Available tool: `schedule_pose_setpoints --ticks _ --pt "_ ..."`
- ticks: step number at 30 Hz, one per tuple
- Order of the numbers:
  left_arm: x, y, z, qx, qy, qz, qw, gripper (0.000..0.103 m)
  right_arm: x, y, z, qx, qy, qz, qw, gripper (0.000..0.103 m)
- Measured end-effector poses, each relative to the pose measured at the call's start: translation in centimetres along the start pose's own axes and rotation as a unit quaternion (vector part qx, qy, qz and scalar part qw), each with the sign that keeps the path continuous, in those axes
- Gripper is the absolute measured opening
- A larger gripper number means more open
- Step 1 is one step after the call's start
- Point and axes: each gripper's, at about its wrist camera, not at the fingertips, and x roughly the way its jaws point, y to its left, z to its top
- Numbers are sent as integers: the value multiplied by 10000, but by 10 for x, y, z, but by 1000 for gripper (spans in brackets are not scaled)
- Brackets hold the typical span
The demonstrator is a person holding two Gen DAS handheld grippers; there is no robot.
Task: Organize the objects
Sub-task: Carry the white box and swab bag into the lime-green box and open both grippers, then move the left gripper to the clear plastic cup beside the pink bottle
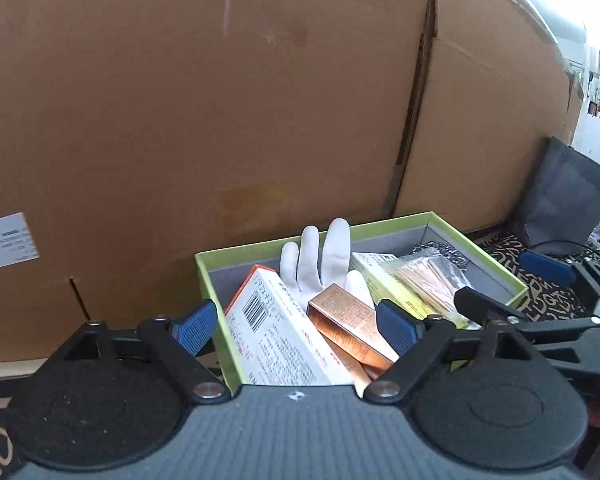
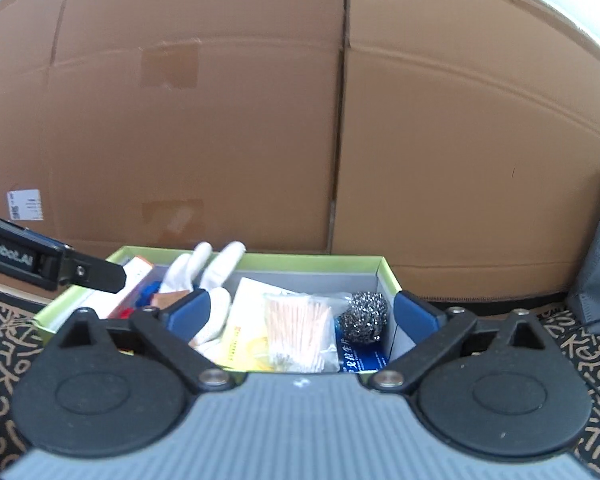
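Both the left gripper and the right gripper stand with jaws spread wide and nothing clamped, poised over the near edge of the green-rimmed box. The box sits on a patterned cloth against a cardboard carton. Inside lie a white glove, a copper-coloured carton, bagged cotton swabs and a steel scourer at the right end.

White carton cut off behind claw body; its print unreadable.
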Motion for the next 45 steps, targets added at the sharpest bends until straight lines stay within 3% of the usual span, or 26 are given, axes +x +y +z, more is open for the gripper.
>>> schedule_pose_setpoints --ticks 9,13,17,21,26,38,42,45 --pt "-78 16 -36 -143 -212 61 9997 90 -68 34 -3 -38 -263 383 9989 103" --pt "-108 34 -63 -247 -56 287 9993 90 -93 57 -17 109 -87 873 9961 103" --pt "-127 62 -94 -303 188 842 9958 90 -106 87 -32 53 187 1418 9897 103" --pt "-144 104 -117 -626 549 1470 9856 90 -112 115 -38 -93 288 1782 9835 103" --pt "-158 160 -129 -1050 466 2131 9703 90 -113 137 -37 -121 397 2033 9782 103" --pt "-100 253 -90 -1242 142 3126 9416 90 -101 167 -49 -204 906 2240 9701 103" --pt "-79 264 -75 -935 24 3376 9366 90 -95 171 -51 -215 1046 2251 9685 103" --pt "-64 271 -67 -759 121 3356 9389 90 -90 171 -55 -110 1143 2261 9673 103"
